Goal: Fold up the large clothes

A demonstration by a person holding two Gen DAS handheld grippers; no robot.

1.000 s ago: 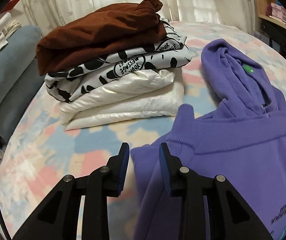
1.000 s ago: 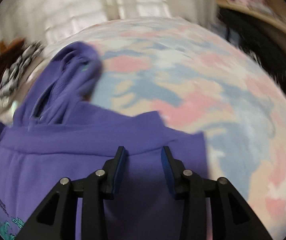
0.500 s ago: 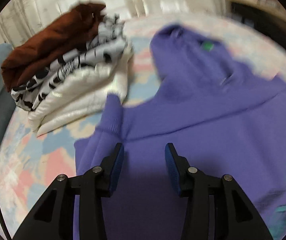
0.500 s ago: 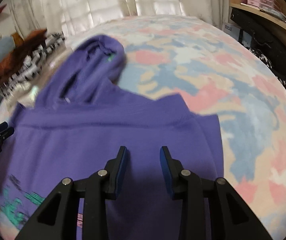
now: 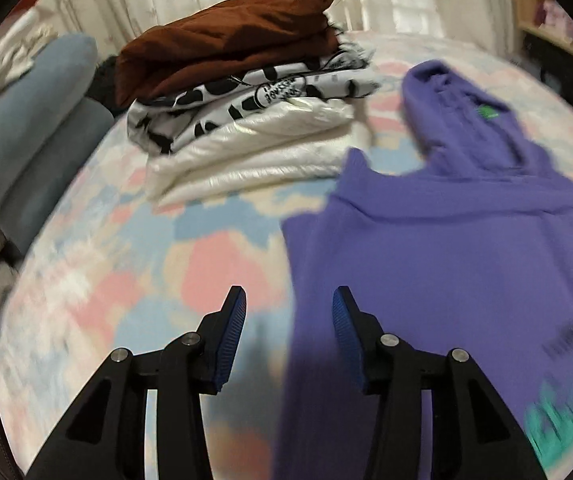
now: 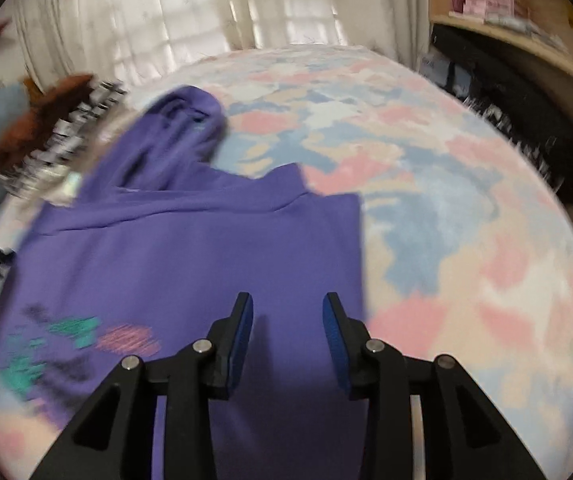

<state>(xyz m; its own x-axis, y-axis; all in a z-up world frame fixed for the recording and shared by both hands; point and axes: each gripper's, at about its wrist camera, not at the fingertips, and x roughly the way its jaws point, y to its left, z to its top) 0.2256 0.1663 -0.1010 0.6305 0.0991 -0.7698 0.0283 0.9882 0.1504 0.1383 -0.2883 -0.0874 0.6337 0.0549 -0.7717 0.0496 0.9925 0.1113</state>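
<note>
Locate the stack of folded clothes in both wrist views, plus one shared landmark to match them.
Left wrist: stack of folded clothes at upper centre, brown piece on top, left of the purple hoodie.
Right wrist: same stack at the far left edge, blurred, partly cut off.
Shared landmark: the hoodie's hood, lying just right of the stack in both.
</note>
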